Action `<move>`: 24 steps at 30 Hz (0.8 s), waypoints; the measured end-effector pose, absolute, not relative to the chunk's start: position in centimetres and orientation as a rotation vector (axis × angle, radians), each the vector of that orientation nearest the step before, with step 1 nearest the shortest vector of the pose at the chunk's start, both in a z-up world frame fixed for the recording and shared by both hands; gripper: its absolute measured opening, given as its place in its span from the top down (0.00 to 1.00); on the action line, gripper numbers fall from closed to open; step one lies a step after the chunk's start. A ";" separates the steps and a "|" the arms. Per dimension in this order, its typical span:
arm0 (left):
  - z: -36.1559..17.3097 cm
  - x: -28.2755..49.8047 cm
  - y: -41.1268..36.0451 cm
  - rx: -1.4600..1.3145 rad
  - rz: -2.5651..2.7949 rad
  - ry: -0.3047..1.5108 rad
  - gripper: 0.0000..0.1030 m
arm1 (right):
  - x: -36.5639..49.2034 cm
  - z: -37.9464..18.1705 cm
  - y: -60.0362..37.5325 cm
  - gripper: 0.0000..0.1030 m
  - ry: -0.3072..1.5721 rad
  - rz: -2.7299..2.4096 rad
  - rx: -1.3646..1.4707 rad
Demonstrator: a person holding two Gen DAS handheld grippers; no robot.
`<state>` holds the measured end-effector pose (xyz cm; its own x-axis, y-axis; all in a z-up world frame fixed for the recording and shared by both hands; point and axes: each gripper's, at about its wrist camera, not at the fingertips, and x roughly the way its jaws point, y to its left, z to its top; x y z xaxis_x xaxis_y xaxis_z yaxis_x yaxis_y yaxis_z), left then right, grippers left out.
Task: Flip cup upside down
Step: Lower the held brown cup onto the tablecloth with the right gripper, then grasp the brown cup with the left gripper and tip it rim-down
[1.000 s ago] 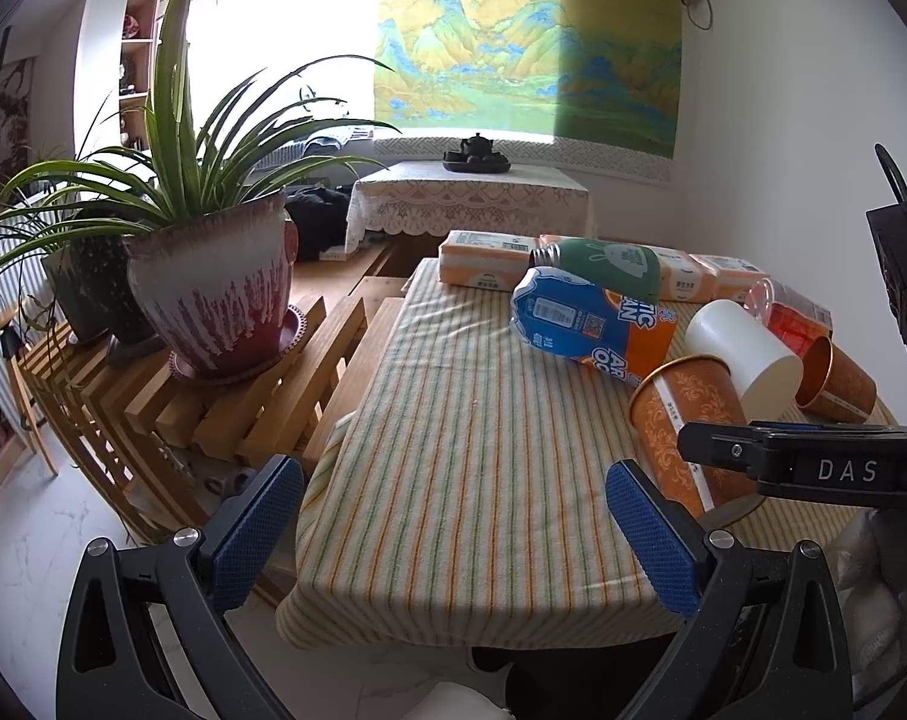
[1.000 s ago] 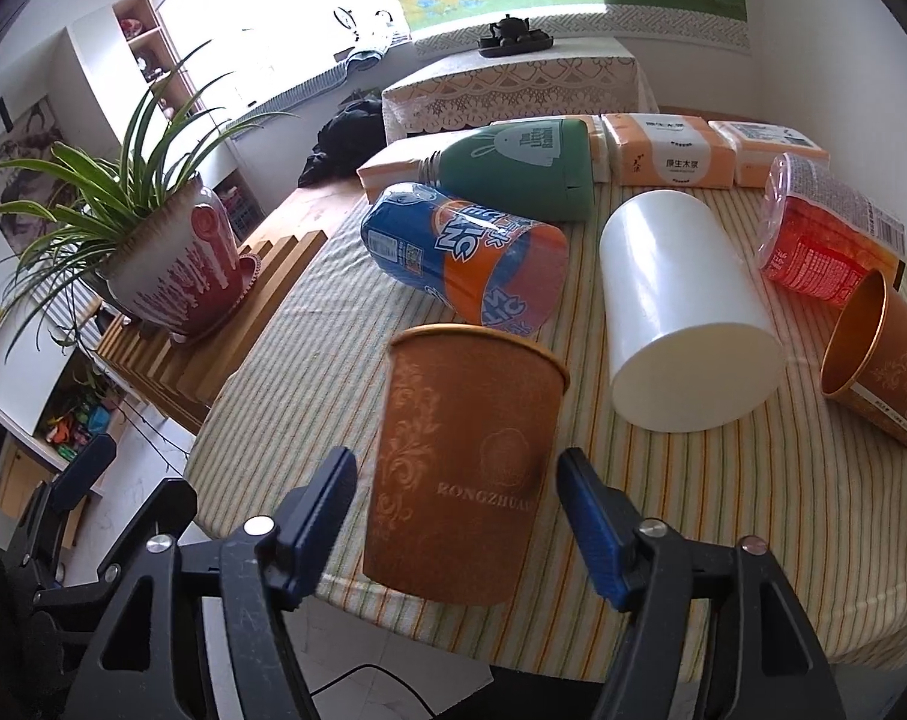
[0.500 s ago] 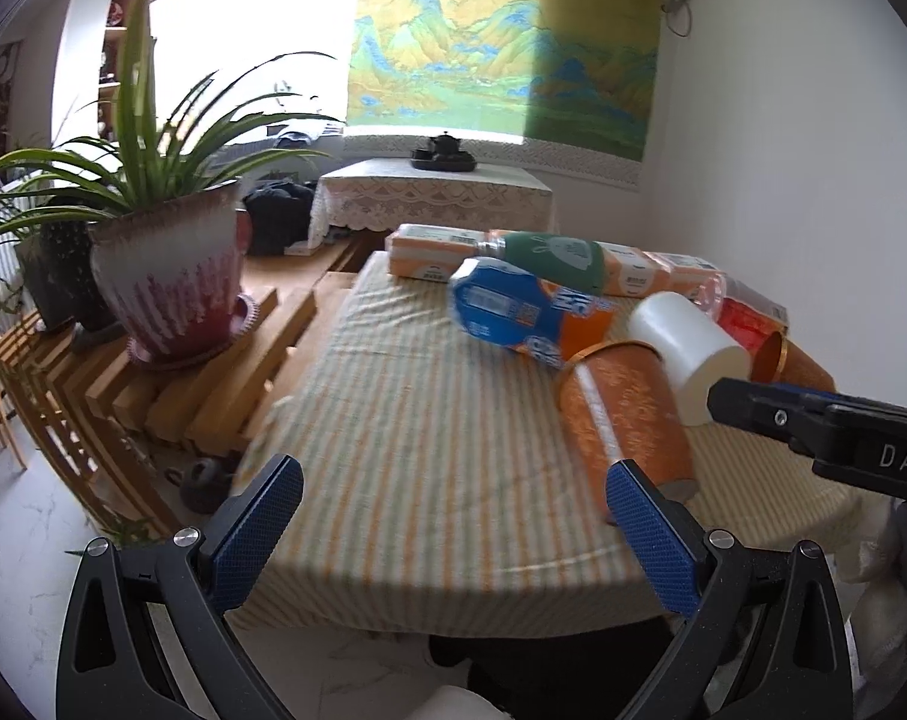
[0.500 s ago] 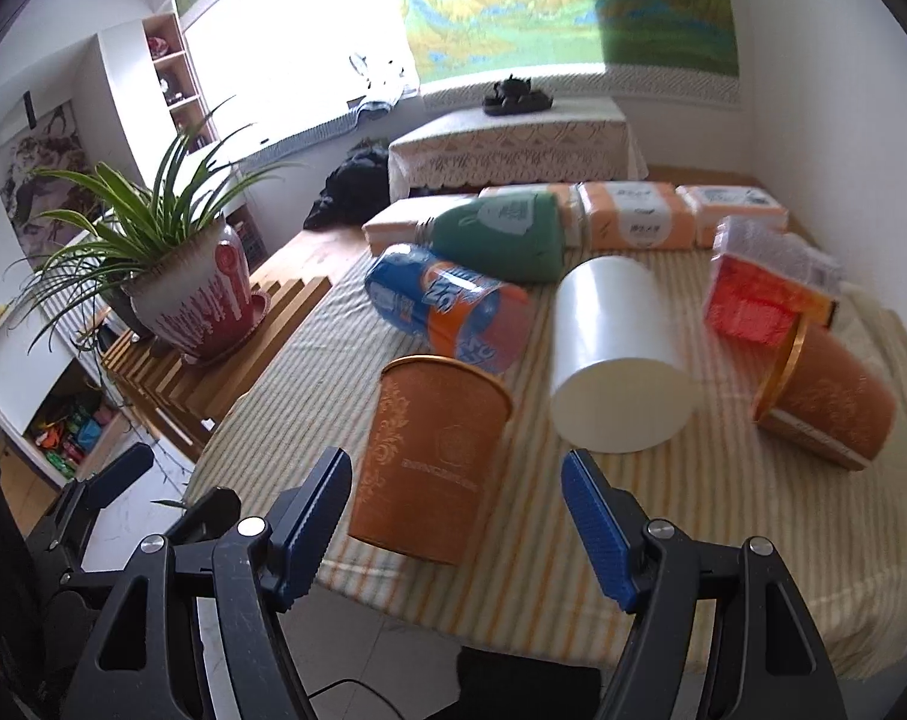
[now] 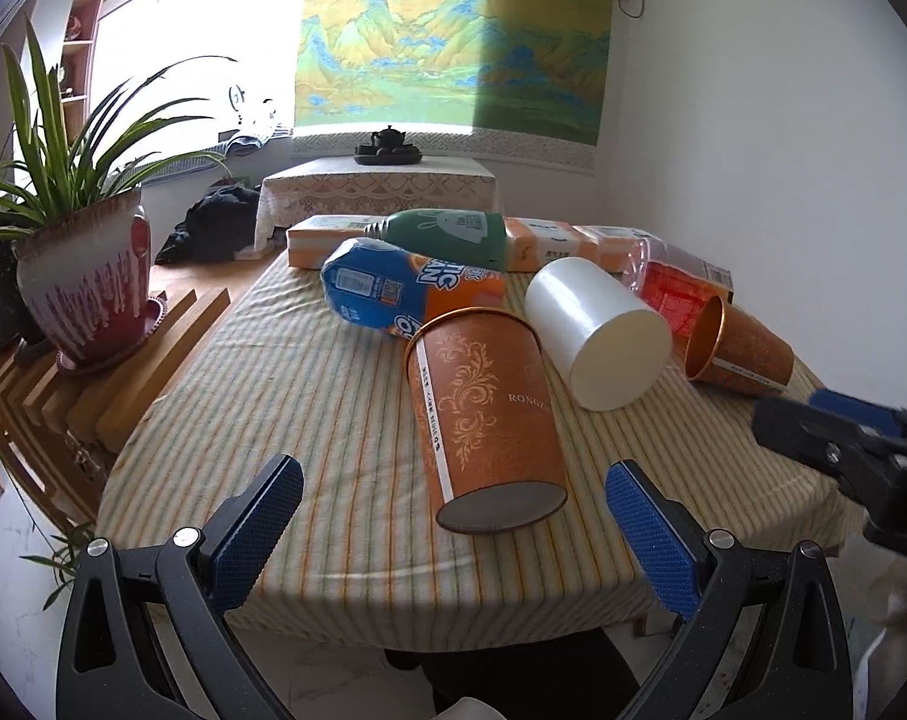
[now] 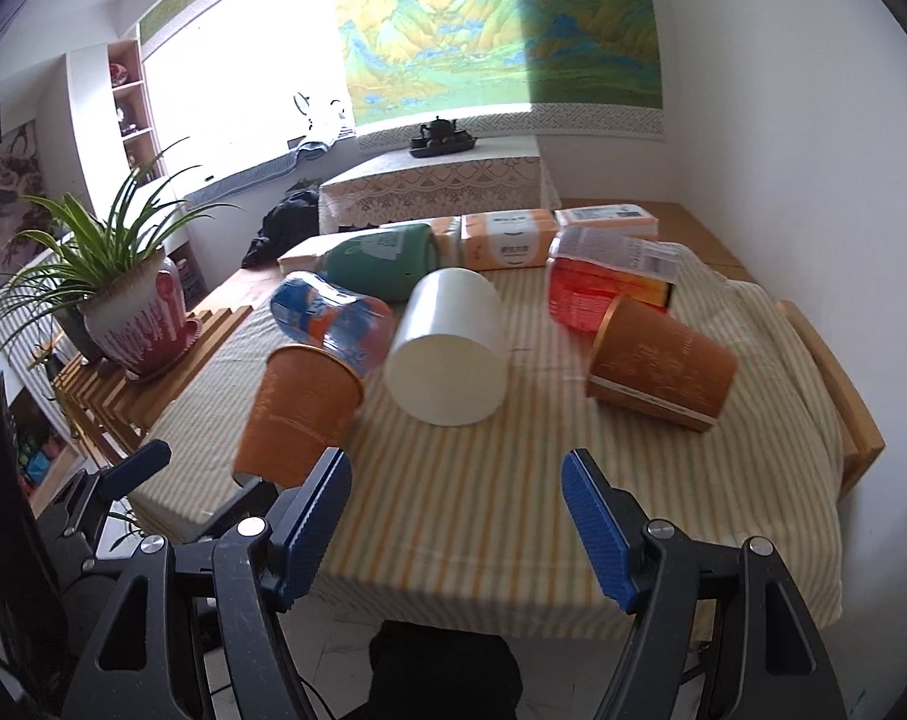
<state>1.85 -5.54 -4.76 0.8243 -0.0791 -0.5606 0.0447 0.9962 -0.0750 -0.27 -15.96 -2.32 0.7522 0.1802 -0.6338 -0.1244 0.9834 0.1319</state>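
The orange cup (image 5: 486,414) stands upright at the counter's (image 5: 309,396) near edge, just ahead of the released left tongs (image 5: 453,531); the right tongs (image 6: 456,516) gape empty too. A clumsy nudge could tip it off. At its 12 o'clock lies a blue bottle (image 5: 393,294); at 2, a white cup (image 5: 597,339) crowds it.
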 end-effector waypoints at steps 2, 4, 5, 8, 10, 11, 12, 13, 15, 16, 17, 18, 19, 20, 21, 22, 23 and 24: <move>-5.0 2.3 -5.7 -0.061 -0.060 0.604 0.01 | -0.5 -2.7 -16.7 0.33 0.709 0.155 0.091; -5.2 2.7 -5.8 -0.061 -0.054 0.607 0.01 | -0.6 -3.0 -17.4 0.33 0.716 0.144 0.103; -5.3 2.9 -5.8 -0.060 -0.051 0.607 0.01 | -0.6 -3.1 -17.6 0.33 0.718 0.140 0.106; -5.6 3.2 -6.0 -0.057 -0.038 0.605 0.01 | -0.5 -3.3 -18.3 0.33 0.726 0.138 0.128; -5.7 3.5 -5.9 -0.058 -0.032 0.607 0.01 | -0.4 -3.4 -18.4 0.33 0.729 0.140 0.134; -5.8 3.5 -5.8 -0.061 -0.030 0.607 0.01 | -0.4 -3.4 -18.4 0.33 0.728 0.140 0.133; -5.8 3.5 -5.7 -0.063 -0.027 0.607 0.01 | -0.5 -3.4 -18.4 0.33 0.727 0.141 0.132; -5.8 3.5 -5.6 -0.063 -0.024 0.606 0.01 | -0.5 -3.4 -18.3 0.33 0.726 0.142 0.132; -5.8 3.5 -5.4 -0.064 -0.021 0.604 0.03 | -0.5 -3.4 -18.3 0.33 0.729 0.143 0.132; -5.8 3.5 -5.3 -0.064 -0.020 0.602 0.04 | -0.5 -3.5 -18.3 0.33 0.731 0.143 0.134; -5.7 3.4 -5.2 -0.063 -0.017 0.600 0.07 | -0.4 -3.6 -18.3 0.33 0.733 0.144 0.135; -5.7 3.4 -5.1 -0.064 -0.014 0.597 0.08 | -0.4 -3.6 -18.3 0.33 0.735 0.144 0.137; -5.7 3.3 -5.0 -0.064 -0.014 0.595 0.08 | -0.4 -3.7 -18.3 0.33 0.736 0.143 0.137; -5.6 3.3 -4.9 -0.063 -0.014 0.593 0.09 | -0.4 -3.7 -18.3 0.33 0.738 0.143 0.137; -5.6 3.2 -4.8 -0.060 -0.012 0.588 0.12 | -0.4 -3.7 -18.2 0.33 0.738 0.144 0.139; -5.6 3.1 -4.8 -0.058 -0.008 0.585 0.15 | -0.3 -3.7 -18.3 0.33 0.739 0.145 0.141; -5.5 3.0 -4.7 -0.057 -0.005 0.582 0.18 | -0.4 -3.7 -18.3 0.33 0.739 0.147 0.143; -5.4 3.0 -4.7 -0.055 -0.006 0.582 0.19 | -0.4 -3.7 -18.2 0.33 0.739 0.147 0.143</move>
